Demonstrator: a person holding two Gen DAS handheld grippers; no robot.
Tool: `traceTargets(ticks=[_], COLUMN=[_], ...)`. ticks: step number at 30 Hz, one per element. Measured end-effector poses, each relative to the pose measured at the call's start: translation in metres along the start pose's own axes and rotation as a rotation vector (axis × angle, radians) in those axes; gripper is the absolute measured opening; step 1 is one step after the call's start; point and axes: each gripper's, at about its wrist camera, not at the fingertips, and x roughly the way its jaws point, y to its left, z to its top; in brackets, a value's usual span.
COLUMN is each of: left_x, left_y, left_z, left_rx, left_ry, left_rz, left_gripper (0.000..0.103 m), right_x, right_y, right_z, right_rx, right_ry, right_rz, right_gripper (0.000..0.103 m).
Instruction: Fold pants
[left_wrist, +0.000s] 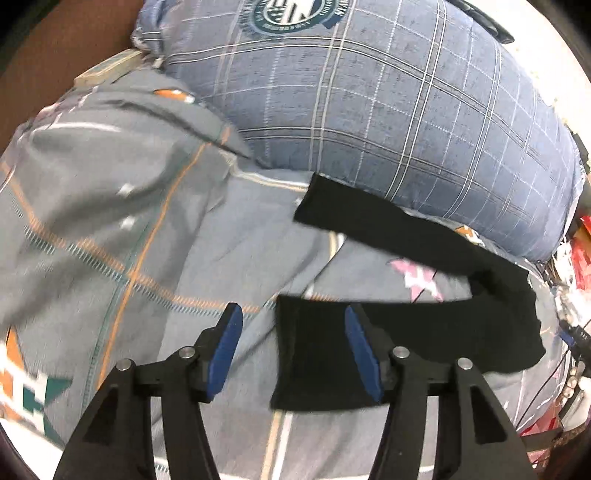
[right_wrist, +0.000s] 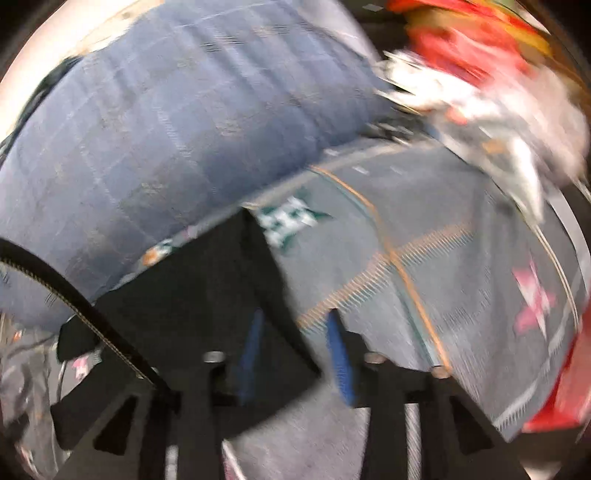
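Left view, surface: grey patterned sheet (left_wrist: 155, 229), blue plaid pillow (left_wrist: 388, 110) behind, clutter at the right edge.
Left view, pants: black pants (left_wrist: 424, 332) lie flat; left gripper (left_wrist: 293, 350) jaws apart, empty, above their near-left edge.
Right view, surface: blurred sheet (right_wrist: 424, 240), pillow (right_wrist: 166, 129).
Right view, pants: pants (right_wrist: 192, 295) beneath right gripper (right_wrist: 295, 354); jaws apart, pads not pressing.

Left tongs (left_wrist: 293, 319): two black, angular arms with triangular cut-outs, each tipped with a slim blue pad (left_wrist: 225, 354). Round silver pivot pins at the arm joints, two per side. Right tongs (right_wrist: 295, 332): same black frame and blue pads, silver pins again, all smeared by blur. Black zip edge with gold teeth (right_wrist: 74, 306) at lower left, possibly clothing.
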Motion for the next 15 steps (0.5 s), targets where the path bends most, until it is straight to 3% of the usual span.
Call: traceTargets(ticks=[3,10,15], left_x=[0.023,0.107,0.160], left_y=[-0.018,-0.035,-0.031], left_z=[0.019,0.081,0.121], left_rx=[0.017,0.015,-0.003], left_ry=[0.028,0.138,0.173], left_rz=[-0.034,-0.104,-0.108], left_gripper=[0.057,0.057,0.057], right_x=[0.017,0.085,0.130], right_y=[0.031,0.088,0.117], right_z=[0.018,0.055,0.075], right_rx=[-0.104,-0.262,-0.396], right_ry=[0.039,0.143,0.232], right_rz=[0.091,0.119,0.143], right_gripper=[0.058,0.058,0.058])
